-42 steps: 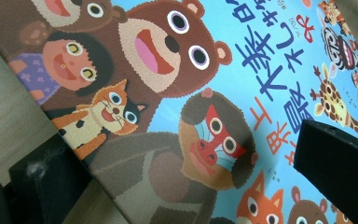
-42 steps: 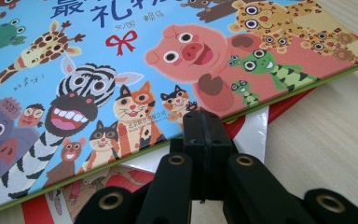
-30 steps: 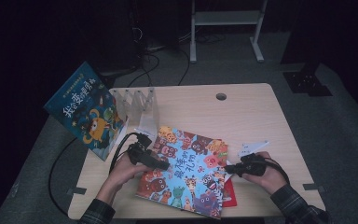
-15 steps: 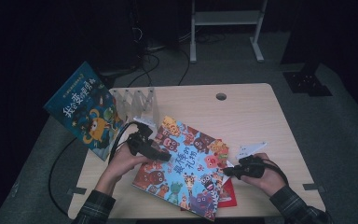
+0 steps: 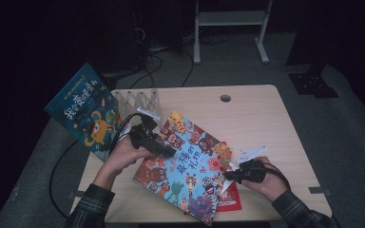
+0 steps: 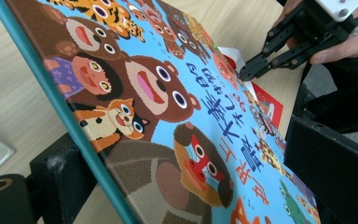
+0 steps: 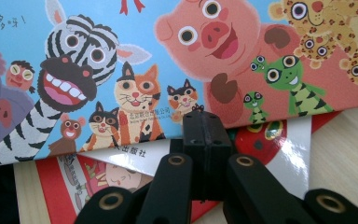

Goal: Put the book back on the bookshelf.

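While I tip it up, the animal book (image 6: 168, 93) sits btwn the wide jaws of my left gripper (image 5: 168, 153), spine edge riding on the lower jaw. The jaws have just been closing a touch on it. Can't tell if the pads really bite yet.

My right gripper (image 7: 207, 126) is clenched, nothing seen btwn the jaws, tips right at the book's opposite edge. A red booklet (image 7: 60, 186) lies flat under that edge, just below the tips.

Farther out, beyond my left gripper, there's the white rack (image 5: 140, 99) on the table (image 5: 247, 118). Its slots look bare. A blue monster book (image 5: 88, 114) leans at its outer end, in a slot or just beside it, can't say.

Progress, I reckon: one book at the rack, the animal book only half lifted, the red booklet untouched. So most of the shelving is left.
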{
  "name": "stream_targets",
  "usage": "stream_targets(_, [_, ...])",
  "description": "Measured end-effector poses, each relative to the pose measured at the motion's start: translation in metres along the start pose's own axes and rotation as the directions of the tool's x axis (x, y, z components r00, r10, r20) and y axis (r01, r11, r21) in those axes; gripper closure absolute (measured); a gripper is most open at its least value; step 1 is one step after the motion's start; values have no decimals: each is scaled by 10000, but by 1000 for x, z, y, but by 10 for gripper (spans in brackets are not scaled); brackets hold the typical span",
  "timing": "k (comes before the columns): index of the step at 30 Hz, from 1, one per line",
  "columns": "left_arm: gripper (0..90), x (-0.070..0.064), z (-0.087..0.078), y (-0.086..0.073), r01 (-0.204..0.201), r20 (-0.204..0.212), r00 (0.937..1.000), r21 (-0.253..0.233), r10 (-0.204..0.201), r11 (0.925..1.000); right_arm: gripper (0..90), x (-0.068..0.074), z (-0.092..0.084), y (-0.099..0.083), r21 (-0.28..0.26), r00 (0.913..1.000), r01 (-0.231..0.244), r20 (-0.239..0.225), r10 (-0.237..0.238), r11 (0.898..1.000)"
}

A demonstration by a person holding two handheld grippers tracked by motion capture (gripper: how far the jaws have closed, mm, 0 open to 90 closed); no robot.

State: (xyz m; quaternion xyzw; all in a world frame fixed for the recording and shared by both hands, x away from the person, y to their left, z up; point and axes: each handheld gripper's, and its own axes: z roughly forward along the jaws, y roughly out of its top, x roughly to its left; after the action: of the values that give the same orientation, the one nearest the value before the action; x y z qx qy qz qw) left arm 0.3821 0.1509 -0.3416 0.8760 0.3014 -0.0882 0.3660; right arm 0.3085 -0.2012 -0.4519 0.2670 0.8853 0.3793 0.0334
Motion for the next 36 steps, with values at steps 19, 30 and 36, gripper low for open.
stream_targets(19, [228, -14, -22, 32, -531, 2, 9986, 302, 531, 9981, 892, 11, 10, 9, 52, 9997, 245, 44, -245, 9997])
stream_targets(30, [290, -20, -23, 43, -519, -38, 9986, 447, 521, 9977, 892, 15, 11, 10, -48, 9996, 272, -85, -272, 9996])
stream_targets(36, [398, -20, -23, 46, -389, -465, 9980, 714, 422, 9967, 892, 14, 11, 10, -58, 9995, 302, -86, -303, 9995])
